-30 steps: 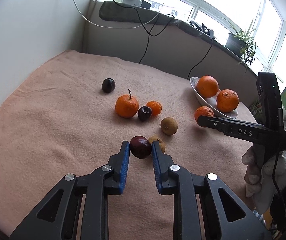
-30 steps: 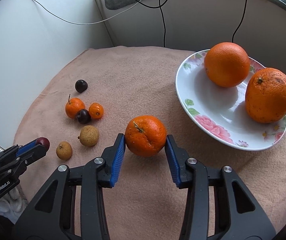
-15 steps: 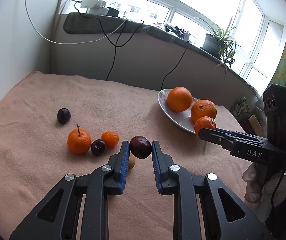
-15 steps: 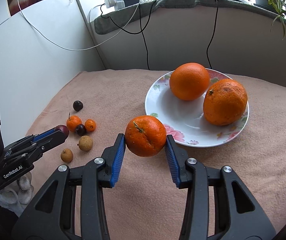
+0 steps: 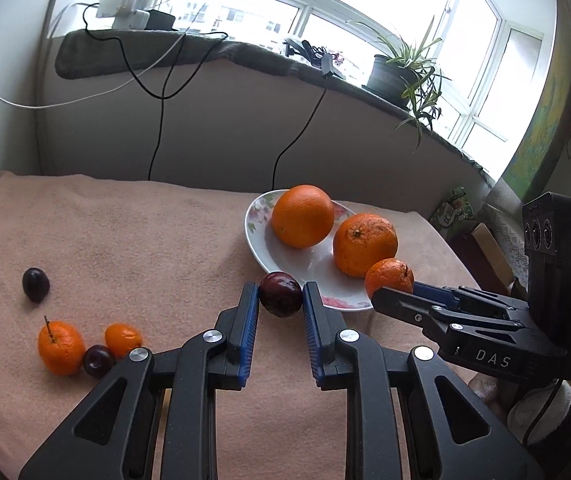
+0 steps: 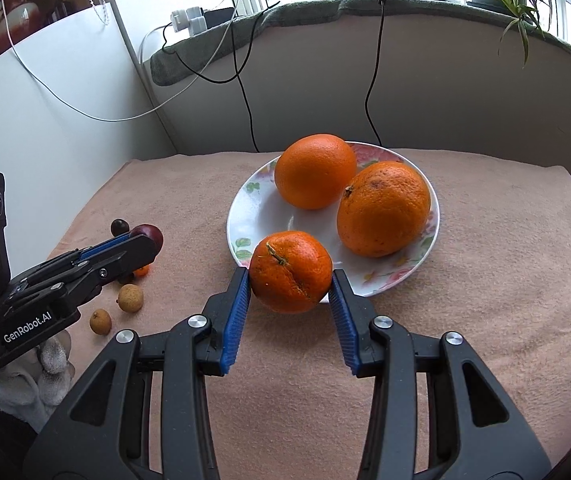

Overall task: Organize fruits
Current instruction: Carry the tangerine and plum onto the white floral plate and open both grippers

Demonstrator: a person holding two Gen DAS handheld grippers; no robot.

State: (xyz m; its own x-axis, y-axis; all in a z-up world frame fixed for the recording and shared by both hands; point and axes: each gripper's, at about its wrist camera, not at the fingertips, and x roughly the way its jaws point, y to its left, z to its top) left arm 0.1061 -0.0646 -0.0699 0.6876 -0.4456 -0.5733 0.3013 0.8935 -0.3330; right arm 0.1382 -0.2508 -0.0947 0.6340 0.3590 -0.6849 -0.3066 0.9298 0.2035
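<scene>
Right hand-held gripper (image 6: 290, 280) clamps a tangerine (image 6: 290, 271) over the plate's (image 6: 241, 216) near rim; left hand-held gripper (image 5: 280, 300), gripping a plum (image 5: 280, 294), sits just short of that rim.

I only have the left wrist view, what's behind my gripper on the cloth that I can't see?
Observer: Two small tan fruits lie on the cloth, hidden from you.
Operator: Is the mandarin gripped squarely?
Observer: The right gripper clamps the mandarin on both sides; its peel has a split.
Operator: Over the plate yet?
Observer: It sits in front of the plate rim's near edge, left of the two oranges.
</scene>
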